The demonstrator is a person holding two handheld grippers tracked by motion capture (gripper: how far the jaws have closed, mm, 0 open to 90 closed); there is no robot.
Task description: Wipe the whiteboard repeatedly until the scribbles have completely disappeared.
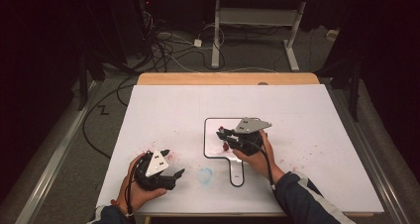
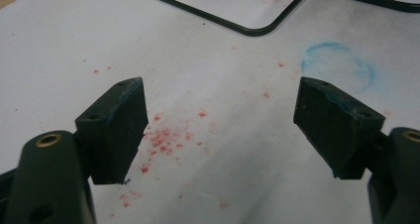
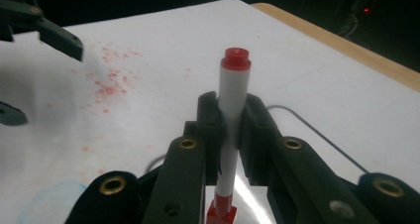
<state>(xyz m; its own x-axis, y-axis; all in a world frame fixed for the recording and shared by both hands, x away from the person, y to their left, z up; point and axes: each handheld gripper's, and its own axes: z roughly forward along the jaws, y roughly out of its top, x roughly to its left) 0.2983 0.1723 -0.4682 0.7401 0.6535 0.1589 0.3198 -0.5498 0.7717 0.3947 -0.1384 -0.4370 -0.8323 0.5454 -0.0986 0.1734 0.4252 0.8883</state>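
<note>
Between right hand-held gripper [image 3: 229, 120] jaws: red-capped marker [image 3: 233, 92], clamped upright.

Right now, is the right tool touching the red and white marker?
Touching. In the right gripper view, the right tool is closed on the marker; both jaws press against its white barrel with no gap.

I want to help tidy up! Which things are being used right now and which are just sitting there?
Being used:
- red marker, clamped in the right gripper
- small whiteboard under it

Just sitting there:
- left gripper, open and holding nothing
- red crumbs on the white table cover
- blue smudge
</note>
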